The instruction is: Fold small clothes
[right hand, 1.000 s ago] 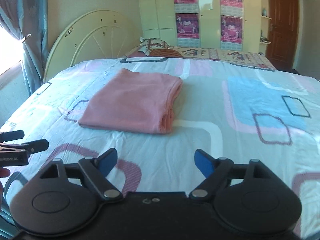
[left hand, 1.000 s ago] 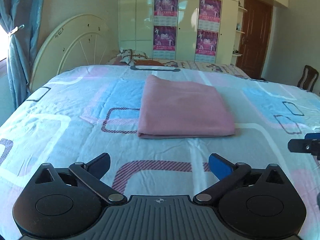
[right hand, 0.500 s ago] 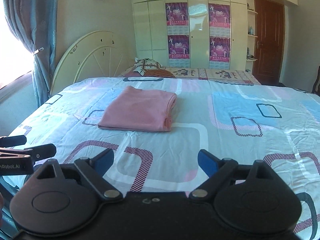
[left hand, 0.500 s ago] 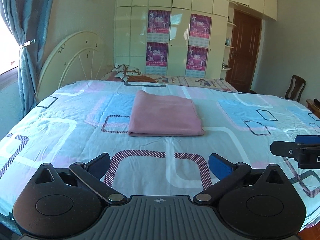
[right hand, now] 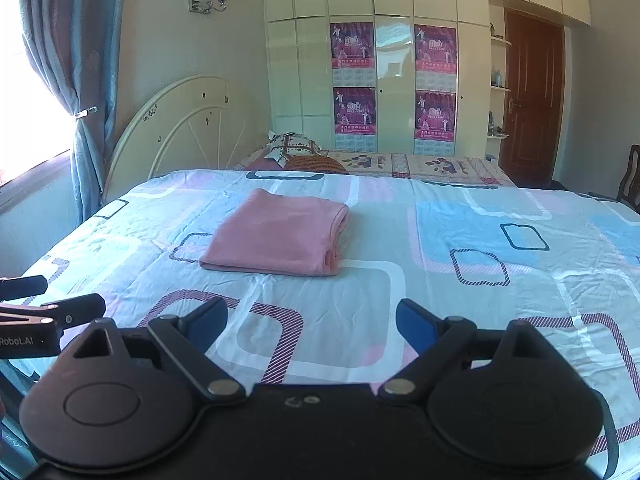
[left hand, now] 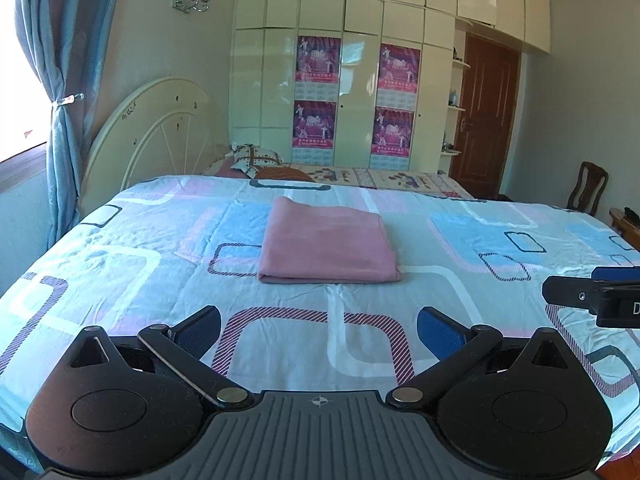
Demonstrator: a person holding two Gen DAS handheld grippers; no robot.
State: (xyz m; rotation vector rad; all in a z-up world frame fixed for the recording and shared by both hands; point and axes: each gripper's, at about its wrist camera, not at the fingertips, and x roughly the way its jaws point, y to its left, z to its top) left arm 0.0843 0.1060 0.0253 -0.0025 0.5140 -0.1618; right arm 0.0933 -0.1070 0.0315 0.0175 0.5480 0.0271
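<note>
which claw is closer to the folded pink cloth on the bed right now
Left, though only slightly. The left claw faces the folded pink cloth almost straight ahead; the right claw stands a similar way back with the cloth off to its left. Both are open and clear of it.

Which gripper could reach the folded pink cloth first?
Left, probably. The folded pink cloth lies straight ahead of the open left gripper; for the open right gripper it sits off to the left.
</note>
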